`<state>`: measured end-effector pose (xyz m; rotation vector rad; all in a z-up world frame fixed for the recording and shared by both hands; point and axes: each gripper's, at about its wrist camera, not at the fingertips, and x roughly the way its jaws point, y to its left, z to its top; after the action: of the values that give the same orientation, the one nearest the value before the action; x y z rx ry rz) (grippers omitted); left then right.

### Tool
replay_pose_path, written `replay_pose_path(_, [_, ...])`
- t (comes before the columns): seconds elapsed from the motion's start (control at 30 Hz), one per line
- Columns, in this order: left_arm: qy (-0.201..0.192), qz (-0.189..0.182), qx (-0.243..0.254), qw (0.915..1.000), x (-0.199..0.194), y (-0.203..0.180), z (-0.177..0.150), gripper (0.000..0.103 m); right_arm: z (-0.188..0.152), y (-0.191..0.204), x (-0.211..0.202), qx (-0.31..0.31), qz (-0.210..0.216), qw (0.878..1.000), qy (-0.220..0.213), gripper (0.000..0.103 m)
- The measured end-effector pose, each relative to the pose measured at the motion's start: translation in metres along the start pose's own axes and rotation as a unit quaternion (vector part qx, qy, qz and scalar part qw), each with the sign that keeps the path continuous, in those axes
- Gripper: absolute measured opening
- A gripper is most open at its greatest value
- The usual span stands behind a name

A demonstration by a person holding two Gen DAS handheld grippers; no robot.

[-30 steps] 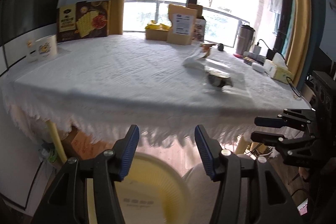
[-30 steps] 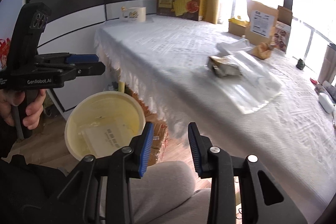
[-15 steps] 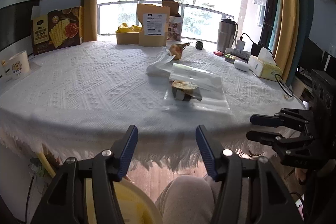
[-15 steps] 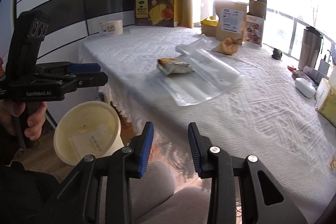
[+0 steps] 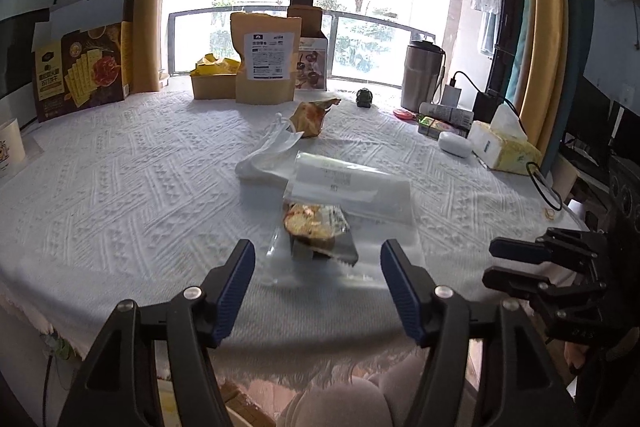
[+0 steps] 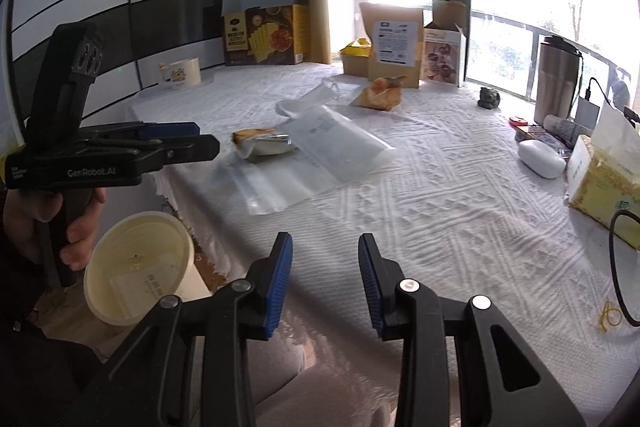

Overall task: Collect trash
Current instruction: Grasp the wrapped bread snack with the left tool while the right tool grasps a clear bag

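Observation:
A crumpled snack wrapper (image 5: 316, 227) (image 6: 262, 143) lies on a clear plastic bag (image 5: 352, 195) (image 6: 316, 155) on the white tablecloth (image 5: 120, 187). Farther back sit a thin white bag (image 5: 272, 151) and an orange crumpled wrapper (image 5: 310, 117) (image 6: 380, 95). My left gripper (image 5: 318, 267) hovers just short of the snack wrapper, its jaws opening with nothing between them. My right gripper (image 6: 324, 259) stands open and empty over the table's near edge. A pale yellow bin (image 6: 140, 267) stands on the floor beside the table.
At the back stand a cracker box (image 5: 80, 67), a brown pouch (image 5: 266, 59), a small carton (image 5: 214, 81) and a steel flask (image 5: 422, 75). A tissue box (image 5: 506, 147), a white case (image 5: 454, 143) and cables lie at the right. A mug (image 6: 180, 73) stands at the left.
Both grippers have swung from the bin and table edge toward the trash on the table. The left jaws have spread wider. The snack wrapper now sits close in front of the left gripper.

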<state>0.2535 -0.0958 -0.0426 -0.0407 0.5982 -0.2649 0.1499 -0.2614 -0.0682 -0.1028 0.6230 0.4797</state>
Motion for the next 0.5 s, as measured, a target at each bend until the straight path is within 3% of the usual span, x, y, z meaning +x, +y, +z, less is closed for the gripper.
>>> replay_pose_path(0.5, [0.029, 0.0, 0.021, 0.9994, 0.045, 0.004, 0.011, 0.066, 0.019, -0.017, 0.017, 0.02, -0.014, 1.0, 0.006, 0.032])
